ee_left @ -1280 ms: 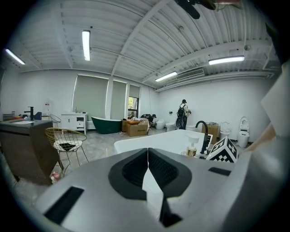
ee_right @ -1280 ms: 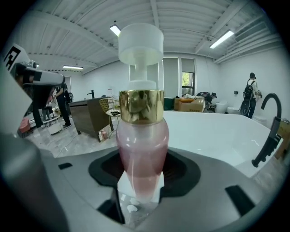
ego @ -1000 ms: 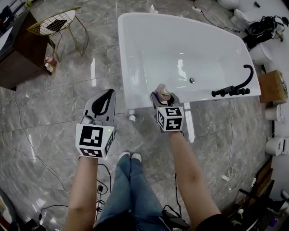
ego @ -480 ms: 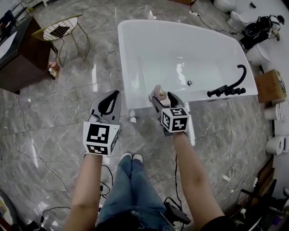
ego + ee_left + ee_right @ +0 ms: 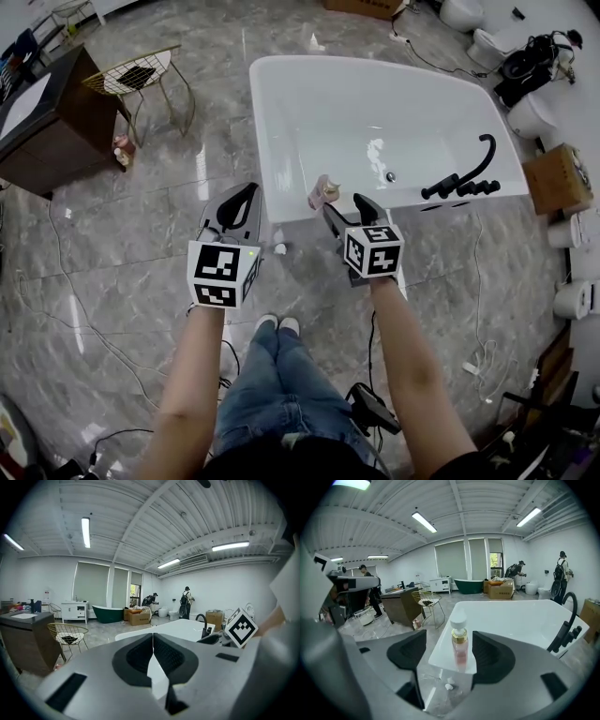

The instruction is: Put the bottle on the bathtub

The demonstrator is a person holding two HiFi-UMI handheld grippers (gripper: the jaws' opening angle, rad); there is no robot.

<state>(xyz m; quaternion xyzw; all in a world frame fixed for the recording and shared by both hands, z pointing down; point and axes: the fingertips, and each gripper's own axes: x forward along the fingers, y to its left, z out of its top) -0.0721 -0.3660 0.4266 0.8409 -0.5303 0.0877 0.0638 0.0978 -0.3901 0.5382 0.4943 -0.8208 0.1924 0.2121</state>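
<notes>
A small pink bottle with a gold collar and white cap stands upright on the near rim of the white bathtub. In the right gripper view the bottle stands free between the open jaws, past their tips, on the tub's corner. My right gripper is open and sits just short of the tub rim. My left gripper is shut with nothing in it, over the floor left of the tub; its view shows the jaws meeting.
A black faucet stands on the tub's right rim. A gold wire chair and a dark cabinet are at the left. A small white object lies on the marble floor below the rim. Cardboard box at right.
My right gripper has opened and drawn back toward me, leaving the bottle standing on the tub rim. Both grippers have shifted slightly lower in the head view.
</notes>
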